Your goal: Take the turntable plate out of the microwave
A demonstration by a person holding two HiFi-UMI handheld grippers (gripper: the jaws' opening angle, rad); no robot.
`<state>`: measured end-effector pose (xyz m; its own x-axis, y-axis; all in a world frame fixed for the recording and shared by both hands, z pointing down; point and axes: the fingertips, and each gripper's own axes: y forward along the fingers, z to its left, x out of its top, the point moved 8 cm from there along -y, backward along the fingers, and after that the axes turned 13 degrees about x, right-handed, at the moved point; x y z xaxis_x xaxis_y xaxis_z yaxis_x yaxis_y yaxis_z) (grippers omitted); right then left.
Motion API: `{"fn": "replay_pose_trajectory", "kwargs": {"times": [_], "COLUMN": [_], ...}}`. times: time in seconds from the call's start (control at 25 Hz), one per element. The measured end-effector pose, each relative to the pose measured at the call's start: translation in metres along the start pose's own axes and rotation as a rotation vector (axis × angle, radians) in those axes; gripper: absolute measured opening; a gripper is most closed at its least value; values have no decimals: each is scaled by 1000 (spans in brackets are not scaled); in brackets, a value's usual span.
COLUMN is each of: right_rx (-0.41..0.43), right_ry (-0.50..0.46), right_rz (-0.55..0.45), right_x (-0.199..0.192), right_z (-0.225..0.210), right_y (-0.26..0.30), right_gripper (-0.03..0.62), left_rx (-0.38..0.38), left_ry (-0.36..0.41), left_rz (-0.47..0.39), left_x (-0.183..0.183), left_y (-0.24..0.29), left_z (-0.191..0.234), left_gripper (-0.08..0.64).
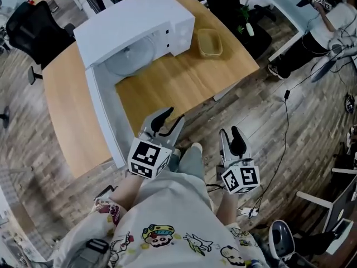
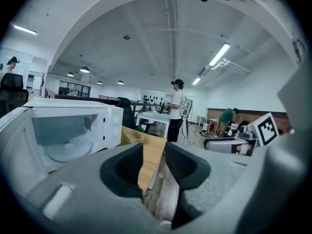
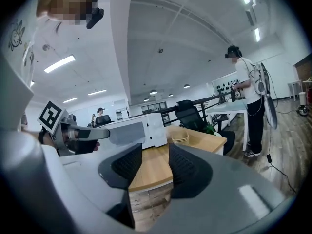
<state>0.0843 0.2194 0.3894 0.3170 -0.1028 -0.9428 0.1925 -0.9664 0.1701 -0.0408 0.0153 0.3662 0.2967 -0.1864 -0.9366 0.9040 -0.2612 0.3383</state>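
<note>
The white microwave stands at the far end of the wooden table with its door swung wide open toward me. Inside, the round glass turntable plate lies flat on the cavity floor; the left gripper view shows the plate too. My left gripper hovers at the table's near edge, open and empty, well short of the microwave. My right gripper is off the table over the floor, to the right, also open and empty. Both gripper views show bare jaws, left gripper and right gripper.
A shallow bamboo tray sits on the table right of the microwave. A black office chair stands at the far left. Cables trail over the wood floor on the right. A person stands by a desk beyond the table.
</note>
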Motion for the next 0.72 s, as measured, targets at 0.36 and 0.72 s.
{"fn": "replay_pose_trajectory", "kwargs": {"times": [0.36,0.72], "right_rx": [254,616], "right_ry": [-52,-171], "right_rz": [106,201], "right_x": [28,76], "right_z": [-38,-59], "right_y": [109,240], "right_gripper": [209,215], "left_rx": [257,574], "left_ry": [-104,-250], "left_rz": [-28,-117], "left_x": [6,29], "left_y": [29,63], "left_z": [51,100], "left_gripper": [140,140]}}
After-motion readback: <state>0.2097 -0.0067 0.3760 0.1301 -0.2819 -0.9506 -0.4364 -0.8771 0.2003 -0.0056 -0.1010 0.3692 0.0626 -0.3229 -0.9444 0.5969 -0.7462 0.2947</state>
